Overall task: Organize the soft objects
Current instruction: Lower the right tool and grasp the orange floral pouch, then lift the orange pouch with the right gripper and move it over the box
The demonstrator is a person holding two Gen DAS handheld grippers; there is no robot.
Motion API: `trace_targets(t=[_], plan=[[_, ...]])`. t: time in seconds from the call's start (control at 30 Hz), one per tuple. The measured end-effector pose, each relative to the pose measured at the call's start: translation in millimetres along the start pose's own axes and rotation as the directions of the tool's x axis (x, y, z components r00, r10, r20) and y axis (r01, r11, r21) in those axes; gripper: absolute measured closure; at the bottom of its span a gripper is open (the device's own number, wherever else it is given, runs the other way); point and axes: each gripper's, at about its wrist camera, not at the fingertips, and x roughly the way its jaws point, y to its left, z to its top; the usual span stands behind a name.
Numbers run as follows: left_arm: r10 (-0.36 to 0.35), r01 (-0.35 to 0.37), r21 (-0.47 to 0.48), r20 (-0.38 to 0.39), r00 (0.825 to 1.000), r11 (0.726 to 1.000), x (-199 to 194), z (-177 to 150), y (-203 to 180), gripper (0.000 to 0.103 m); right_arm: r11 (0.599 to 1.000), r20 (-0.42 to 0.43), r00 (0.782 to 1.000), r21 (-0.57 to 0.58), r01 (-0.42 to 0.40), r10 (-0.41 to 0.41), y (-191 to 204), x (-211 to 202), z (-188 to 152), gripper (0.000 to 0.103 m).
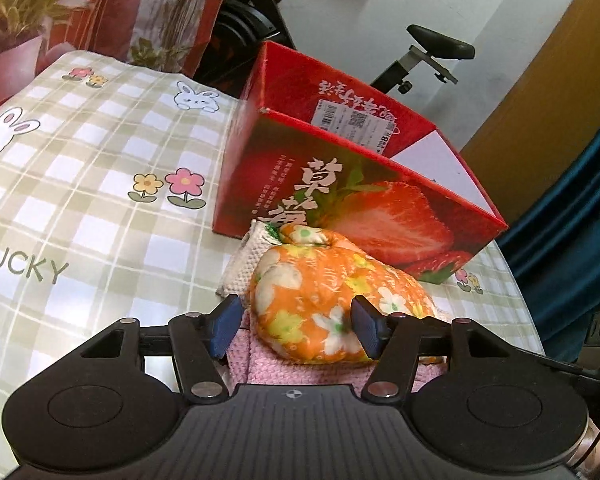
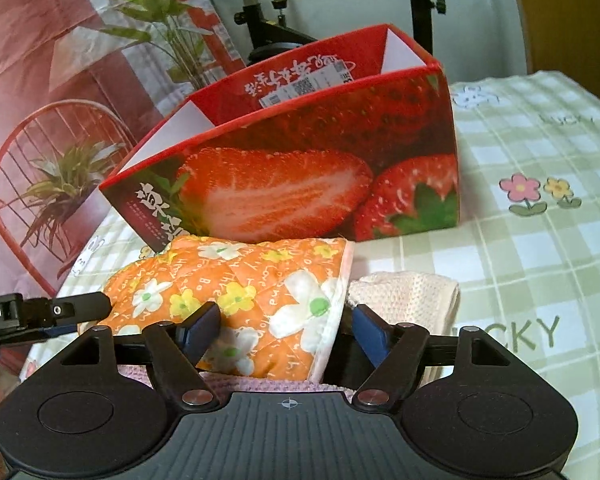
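Note:
An orange flowered soft bundle (image 1: 324, 300) lies on the checked tablecloth in front of a red strawberry box (image 1: 352, 184). A cream knitted cloth (image 1: 248, 264) lies beside it and a pink knitted cloth (image 1: 276, 364) under it. My left gripper (image 1: 296, 328) is open, its fingers on either side of the bundle's near end. In the right wrist view my right gripper (image 2: 284, 332) is open around the bundle (image 2: 236, 292), with the cream cloth (image 2: 408, 296) to the right and the box (image 2: 300, 168) behind. The left gripper's finger (image 2: 80, 306) shows at the bundle's left end.
The checked tablecloth (image 1: 80, 200) with rabbits and flowers stretches to the left. An exercise bike (image 1: 428, 48) stands behind the box. A curtain with a plant print (image 2: 40, 120) hangs at the back. The table's edge (image 1: 516, 280) runs close on the right.

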Motion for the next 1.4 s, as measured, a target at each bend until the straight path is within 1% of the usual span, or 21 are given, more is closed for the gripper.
trace_targets(t=[0.03, 0.1, 0.17, 0.2, 0.23, 0.27, 0.3, 0.33, 0.37, 0.4, 0.43, 0.5, 0.77, 0.97, 1.13, 1.27, 1.4], plan=[[-0.003, 0.003, -0.002, 0.0, 1.0, 1.0, 0, 0, 0, 0.04, 1.0, -0.003, 1.0, 0.008, -0.004, 0.004, -1, 1, 0, 0.033], [-0.017, 0.017, 0.003, 0.005, 1.0, 1.0, 0, 0, -2, 0.042, 1.0, -0.006, 1.0, 0.01, -0.015, 0.015, -1, 1, 0, 0.038], [-0.026, 0.026, 0.016, 0.008, 1.0, 1.0, 0, 1, -6, 0.042, 1.0, -0.003, 1.0, -0.005, -0.024, 0.024, 3, 0, 0, 0.048], [-0.025, 0.024, 0.024, 0.013, 1.0, 0.999, -1, 0, -6, 0.046, 1.0, -0.002, 1.0, -0.014, -0.022, 0.022, 5, -1, 1, 0.051], [-0.025, 0.024, 0.031, 0.018, 1.0, 0.999, -2, 0, -7, 0.049, 0.999, -0.002, 1.0, -0.026, -0.02, 0.02, 7, -2, 1, 0.058], [-0.022, 0.021, 0.033, 0.022, 1.0, 0.999, -3, 0, -7, 0.055, 0.999, -0.002, 1.0, -0.034, -0.019, 0.019, 9, -3, 2, 0.064], [-0.017, 0.016, 0.034, 0.029, 0.999, 0.999, -4, 1, -6, 0.06, 0.999, -0.001, 1.0, -0.044, -0.017, 0.017, 10, -4, 3, 0.067], [-0.015, 0.014, 0.035, 0.036, 0.999, 0.999, -6, 0, -5, 0.063, 0.999, 0.0, 1.0, -0.053, -0.013, 0.013, 11, -5, 3, 0.076], [-0.015, 0.013, 0.035, 0.044, 0.999, 0.999, -8, 1, -4, 0.071, 0.998, 0.002, 1.0, -0.064, -0.008, 0.008, 12, -6, 4, 0.086], [-0.014, 0.012, 0.036, 0.05, 0.999, 0.999, -9, 1, -4, 0.077, 0.997, 0.006, 1.0, -0.075, -0.002, 0.002, 13, -8, 5, 0.09], [-0.013, 0.01, 0.04, 0.06, 0.998, 0.999, -11, 2, -3, 0.08, 0.996, 0.014, 1.0, -0.086, 0.003, -0.002, 14, -9, 5, 0.091], [-0.013, 0.008, 0.052, 0.085, 0.996, 0.999, -16, 3, -4, 0.085, 0.995, 0.032, 0.999, -0.102, -0.006, 0.009, 17, -14, 7, 0.093], [-0.029, 0.011, 0.106, 0.177, 0.984, 0.994, -40, 12, -17, 0.087, 0.982, 0.145, 0.989, -0.19, -0.01, 0.038, 34, -45, 24, 0.095], [-0.059, 0.022, 0.144, 0.254, 0.965, 0.989, -62, 25, -29, 0.087, 0.971, 0.227, 0.971, -0.24, -0.02, 0.076, 46, -70, 44, 0.095], [-0.079, 0.022, 0.184, 0.311, 0.947, 0.983, -71, 42, -43, 0.087, 0.959, 0.271, 0.957, -0.282, -0.02, 0.1, 55, -84, 64, 0.095], [-0.1, 0.031, 0.203, 0.34, 0.935, 0.979, -75, 57, -52, 0.087, 0.951, 0.302, 0.946, -0.309, -0.018, 0.116, 62, -92, 82, 0.096], [-0.118, 0.038, 0.222, 0.359, 0.926, 0.974, -73, 72, -62, 0.087, 0.945, 0.324, 0.939, -0.328, -0.002, 0.115, 66, -96, 100, 0.096]])
